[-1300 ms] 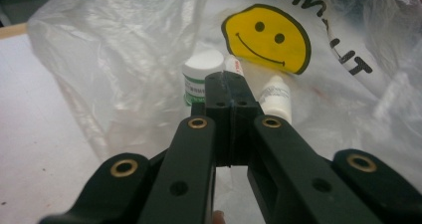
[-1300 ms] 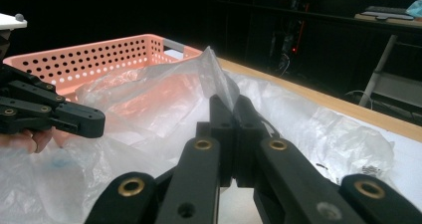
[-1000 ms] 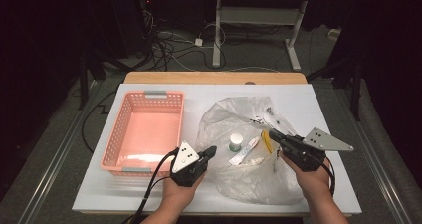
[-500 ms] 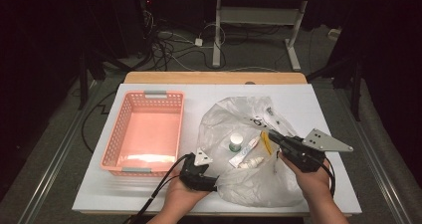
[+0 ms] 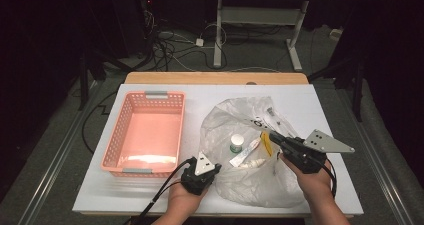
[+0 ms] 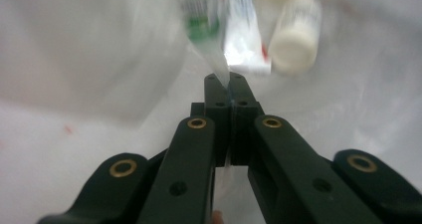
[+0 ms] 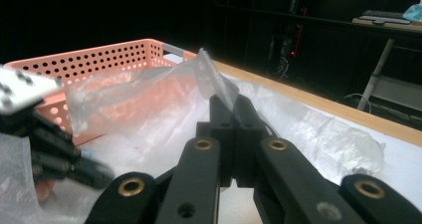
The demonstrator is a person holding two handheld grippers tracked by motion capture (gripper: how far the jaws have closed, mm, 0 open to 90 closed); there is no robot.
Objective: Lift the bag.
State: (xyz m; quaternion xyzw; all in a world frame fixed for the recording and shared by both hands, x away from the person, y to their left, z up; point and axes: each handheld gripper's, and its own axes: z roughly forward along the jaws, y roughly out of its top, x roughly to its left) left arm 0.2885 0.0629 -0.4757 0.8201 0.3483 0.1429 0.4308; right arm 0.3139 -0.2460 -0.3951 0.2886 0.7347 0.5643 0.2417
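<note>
- High view: clear plastic bag (image 5: 250, 150) lies on the white tabletop (image 5: 330, 105), right of centre, reaching down to the near edge. Pink basket (image 5: 145, 135) sits apart from it toward the left edge, nothing visible inside.
- High view: left gripper (image 5: 200, 172) is at the bag's near-left rim; right gripper (image 5: 280, 141) is at its right side, jaws pointing into the film. Through the film: a green-labelled bottle (image 5: 236, 143), a tube (image 5: 246, 152), a small white bottle (image 5: 255, 163), something yellow (image 5: 265, 144).
- Left gripper view: jaws clenched, with a thin peak of film (image 6: 219, 69) pinched at the tips. They have just opened and closed again. Beyond the tips, blurred: green-labelled bottle (image 6: 198, 10), tube (image 6: 241, 30), white bottle (image 6: 294, 35).
- Right gripper view: right gripper (image 7: 231, 102) clenched on a raised fold of the bag (image 7: 204, 69); the basket (image 7: 89, 64) stands behind, and the left gripper (image 7: 45, 149) is low at the left of the view.
- Judgement: step in hand looks like parting the bag's mouth to get at the contents.
- To do it well: keep both pinches on single layers of film, draw the hands apart slowly and level, and lift the right fold just enough to hold the mouth open.
- Risk: thin film slips or tears if jerked; contents may roll toward the near edge if the bag tips.
</note>
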